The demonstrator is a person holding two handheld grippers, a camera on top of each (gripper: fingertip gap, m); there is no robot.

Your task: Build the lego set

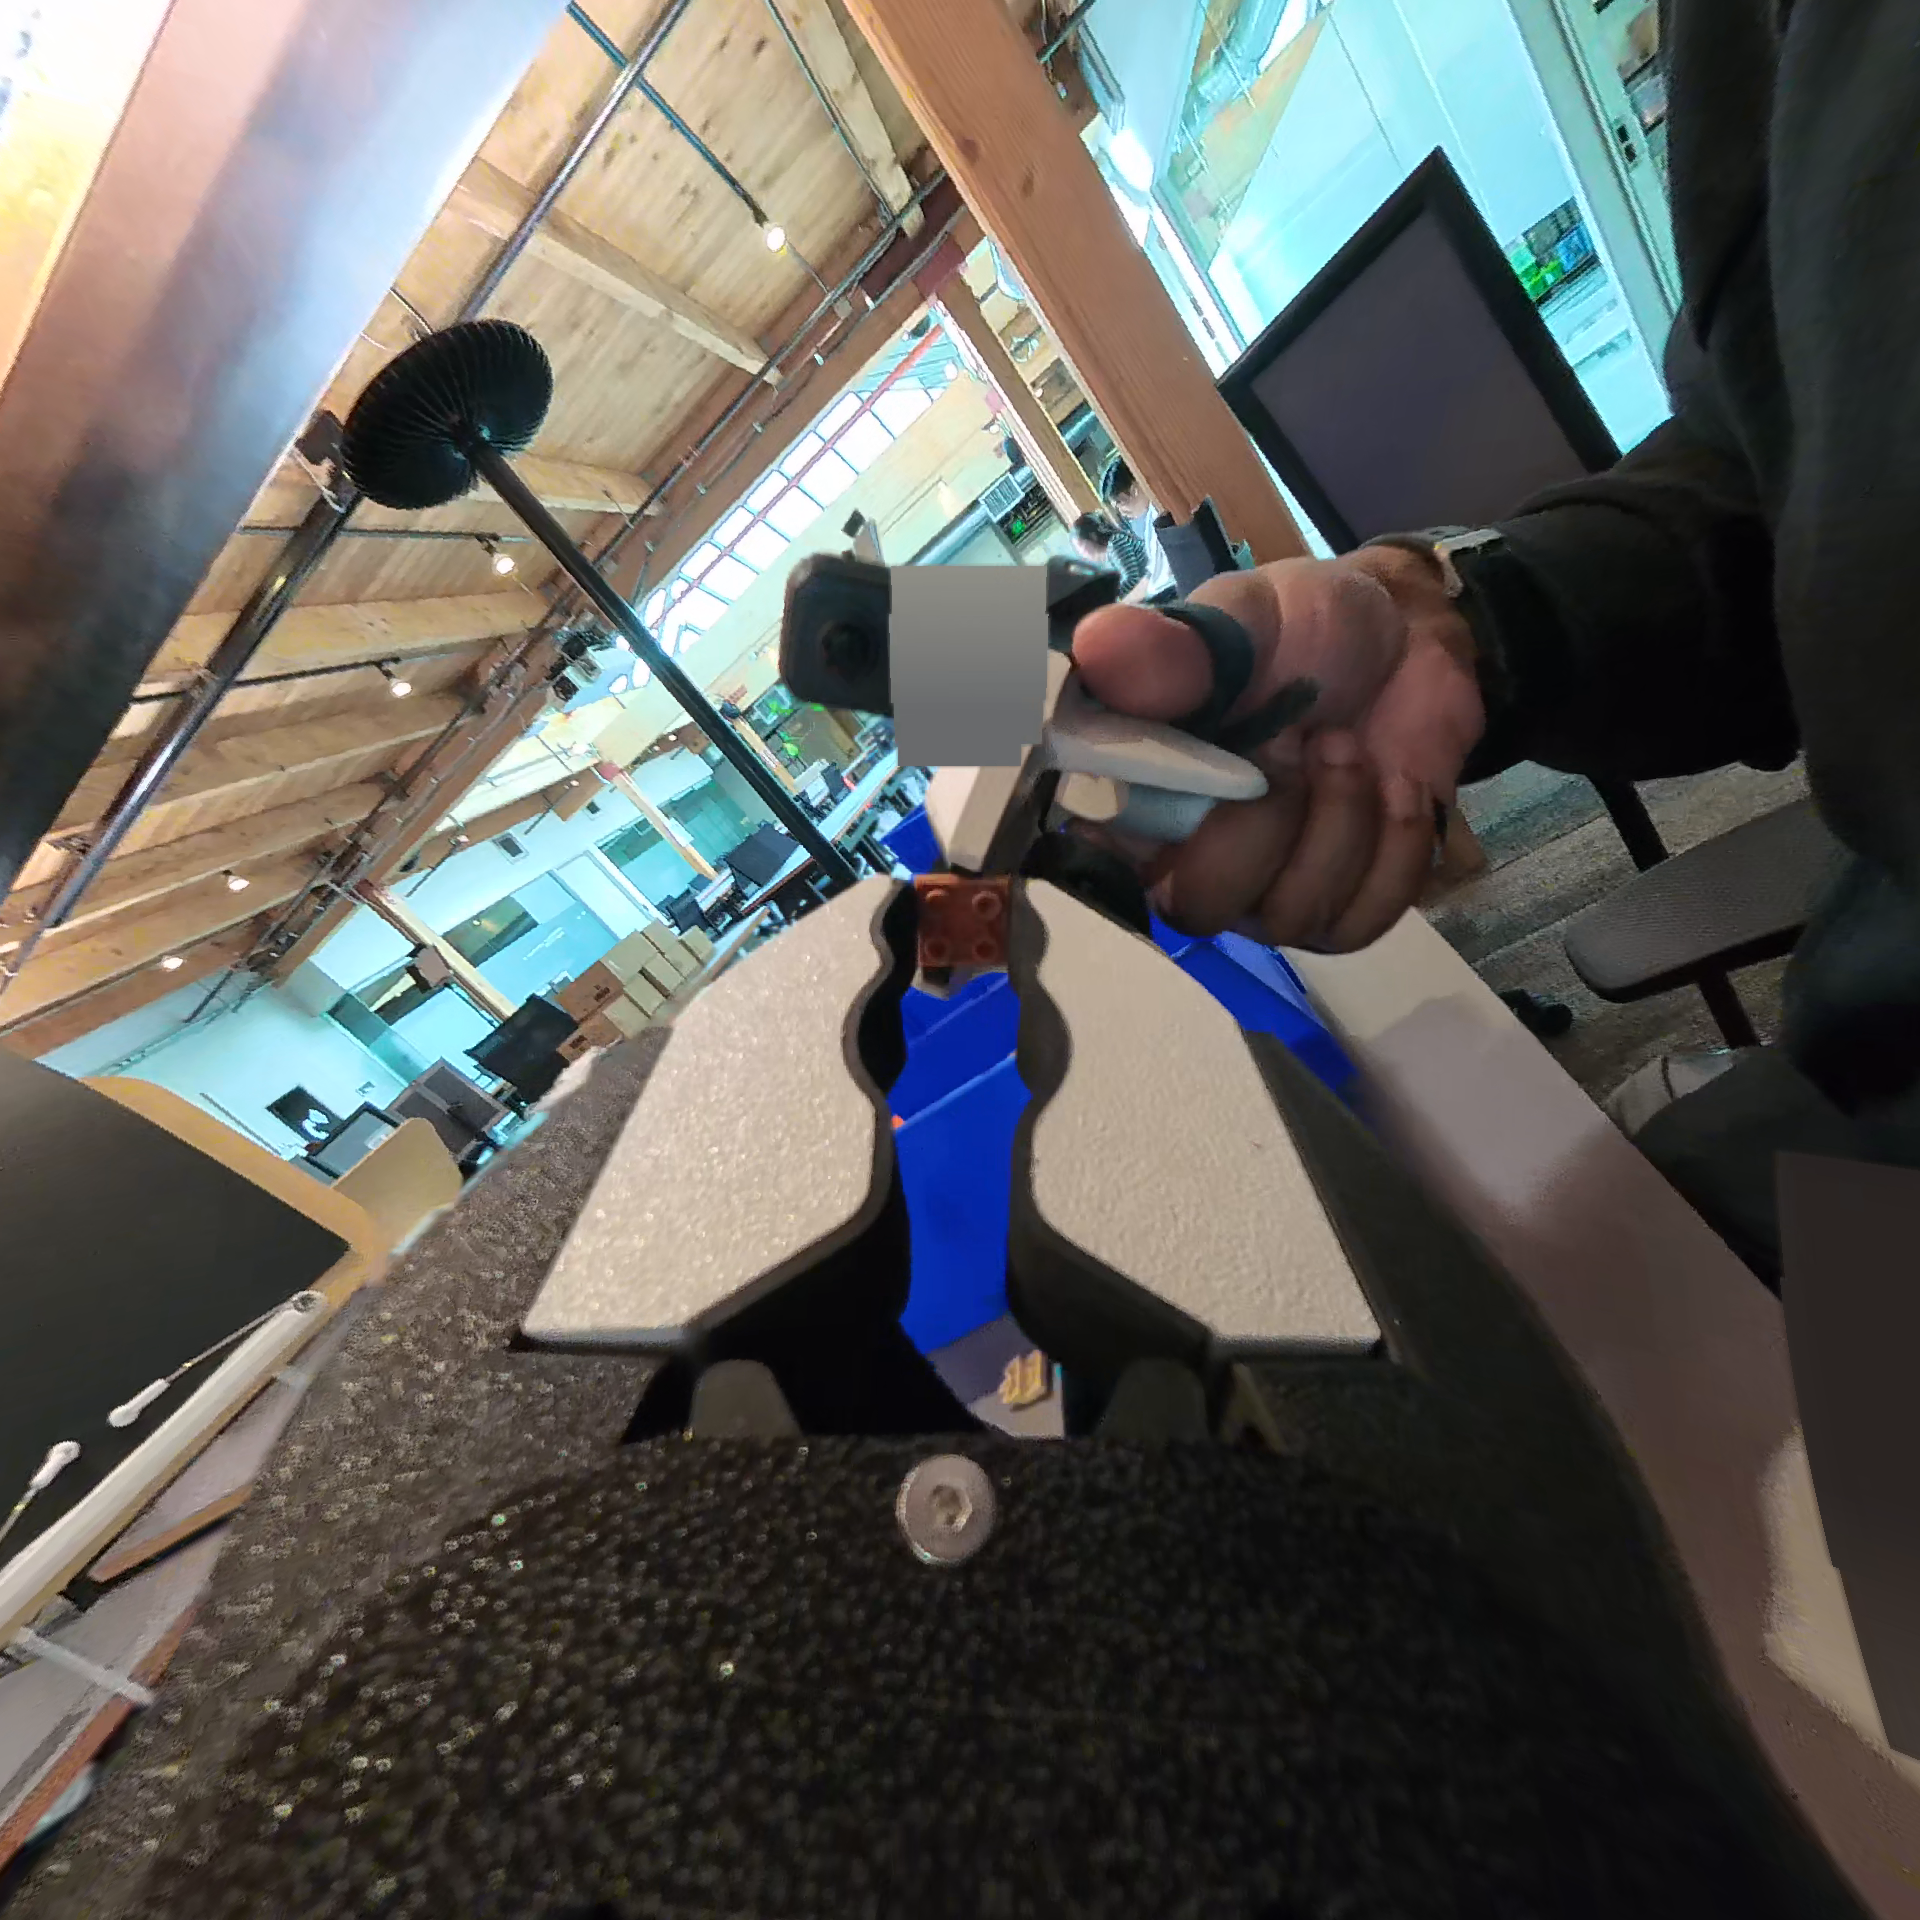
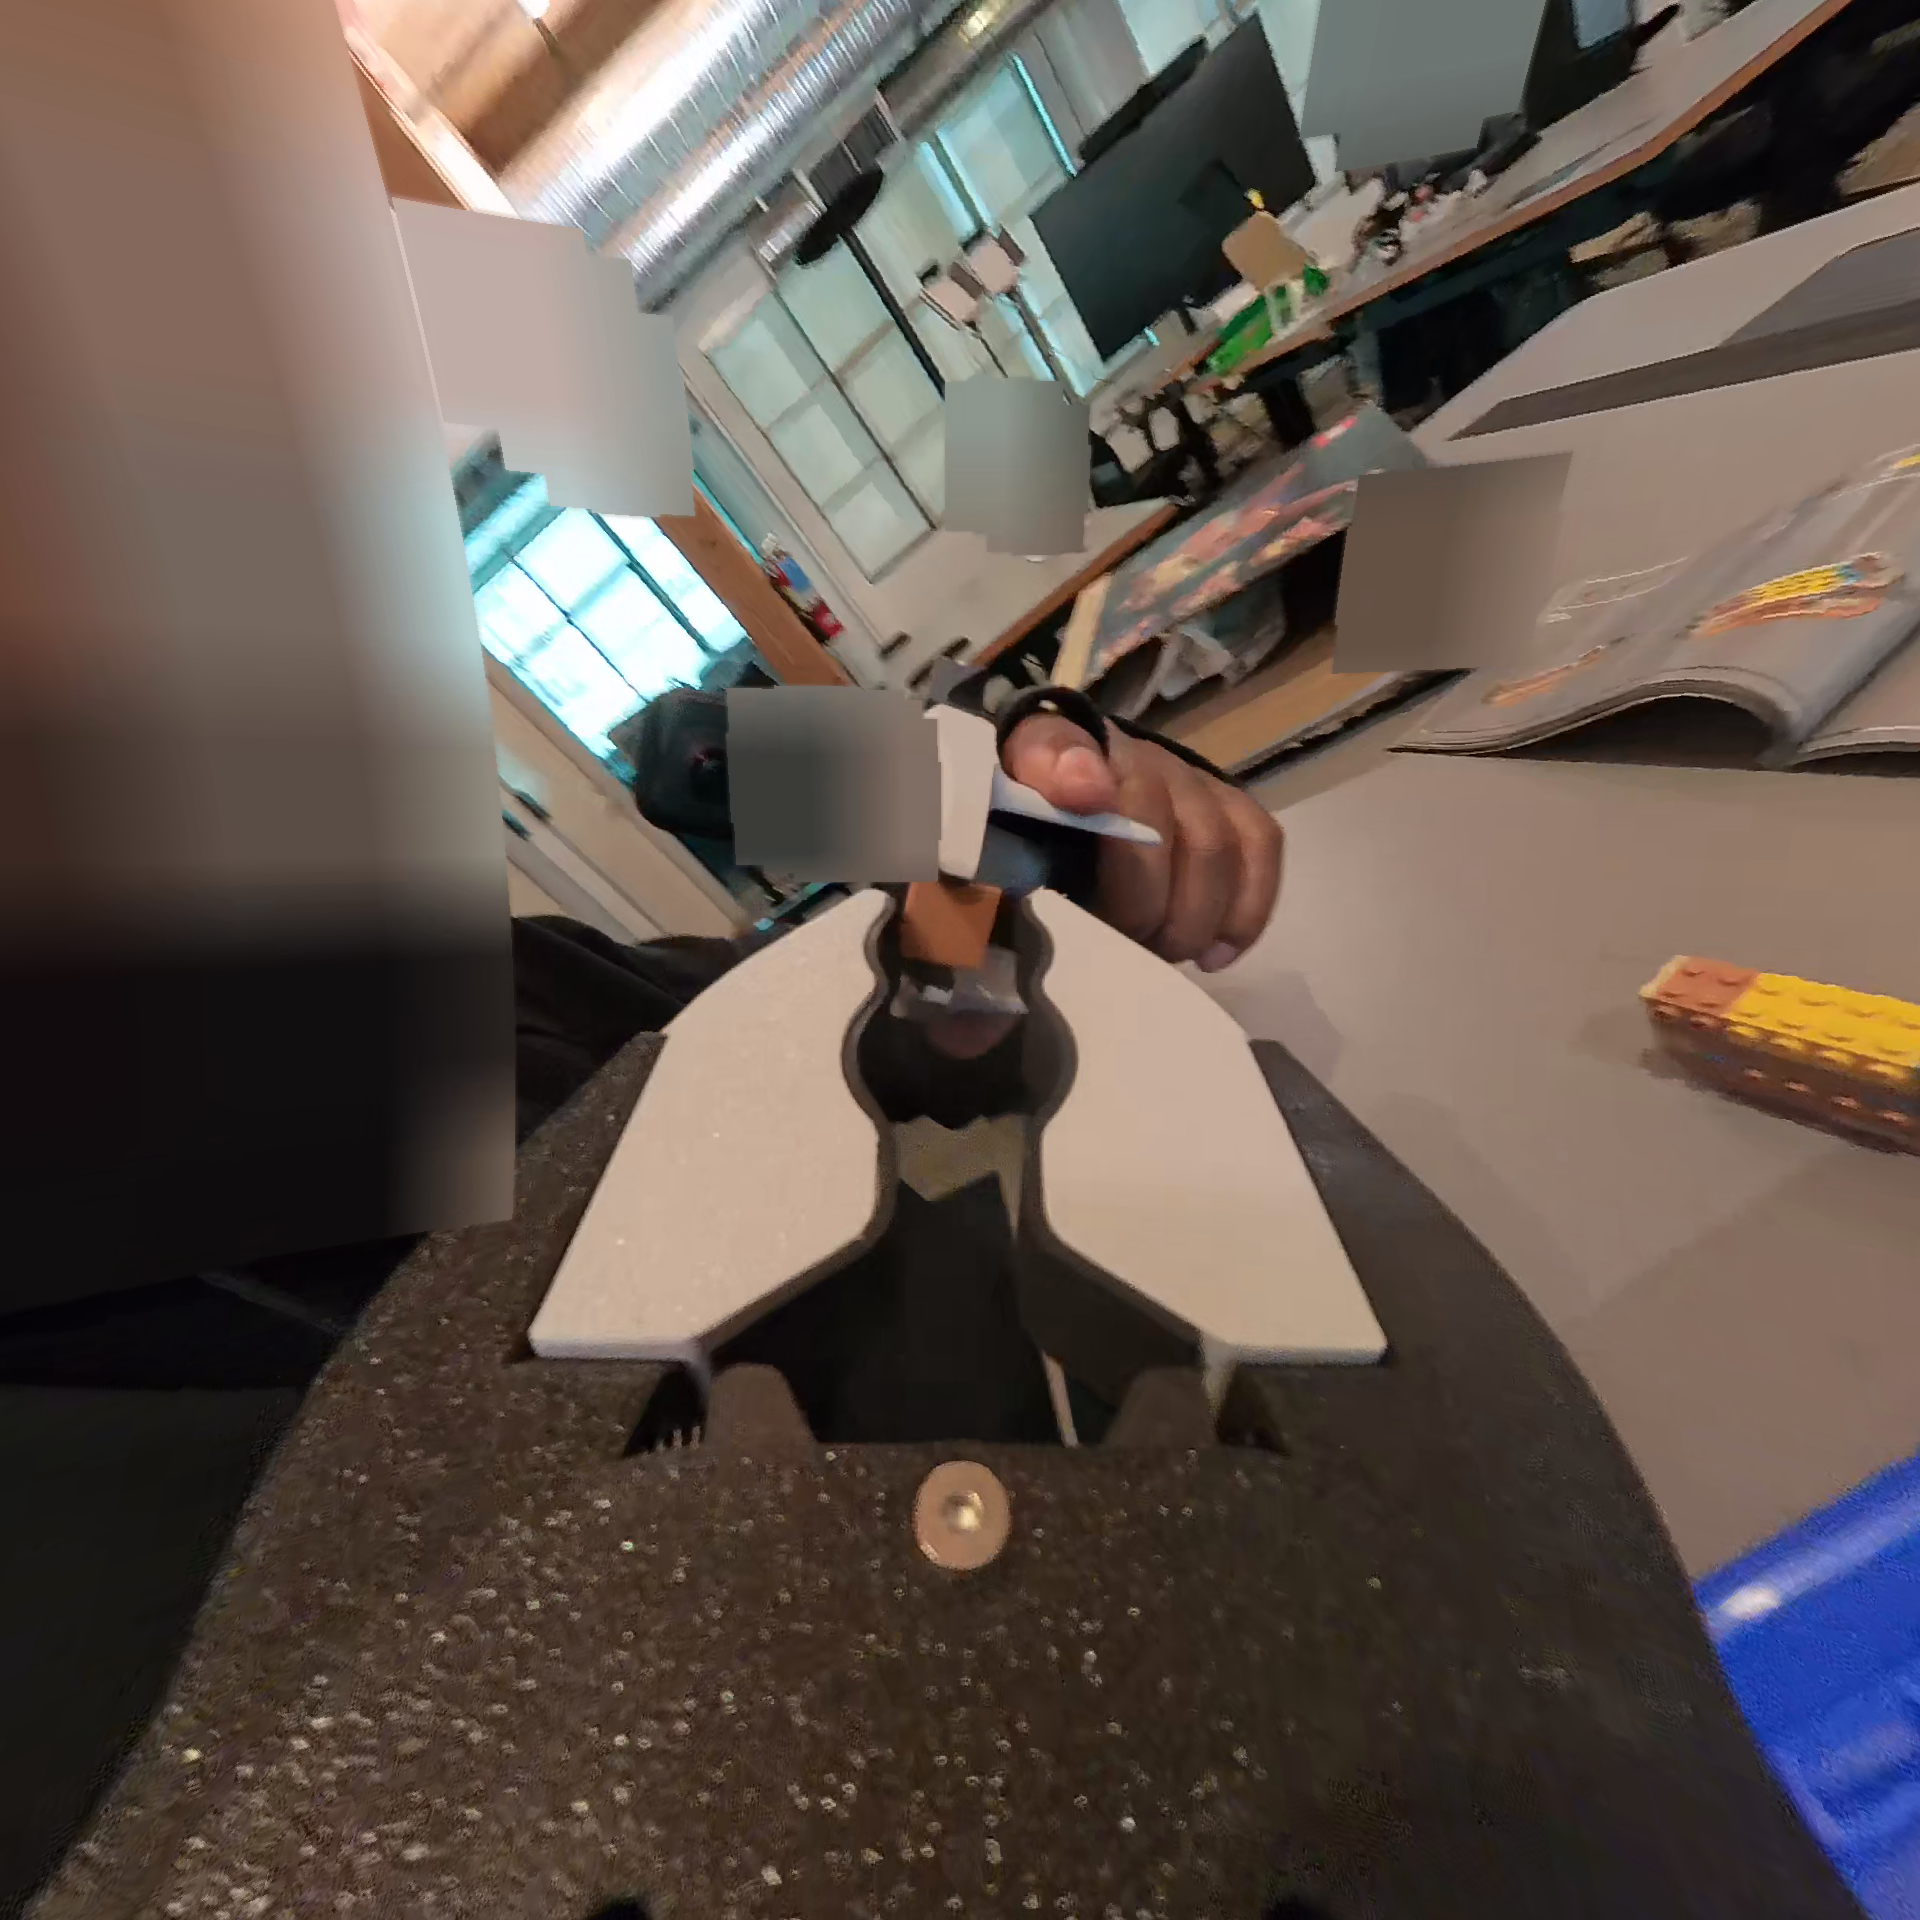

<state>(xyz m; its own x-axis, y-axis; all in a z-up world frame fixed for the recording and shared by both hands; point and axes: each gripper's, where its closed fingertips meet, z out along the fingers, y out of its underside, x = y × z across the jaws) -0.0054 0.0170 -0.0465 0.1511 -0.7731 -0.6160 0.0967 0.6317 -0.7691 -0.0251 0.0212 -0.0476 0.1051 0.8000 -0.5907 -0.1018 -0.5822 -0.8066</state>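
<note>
Open office behind; both grippers meet mid-frame on one brown brick point(image 1: 961, 923): left gripper point(image 1: 961, 920) clamps it, right gripper point(image 2: 951, 940) pinches it too.

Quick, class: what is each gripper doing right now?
Left gripper: shut on brown brick.
Right gripper: shut on the same brown brick.

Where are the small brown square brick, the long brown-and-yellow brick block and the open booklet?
Small brown square brick point(image 1: 962, 921): left wrist view, studded face.
Long brown-and-yellow brick block point(image 2: 1792, 1044): right wrist view, top.
Open booklet point(image 2: 1704, 665): right wrist view, page.
</note>
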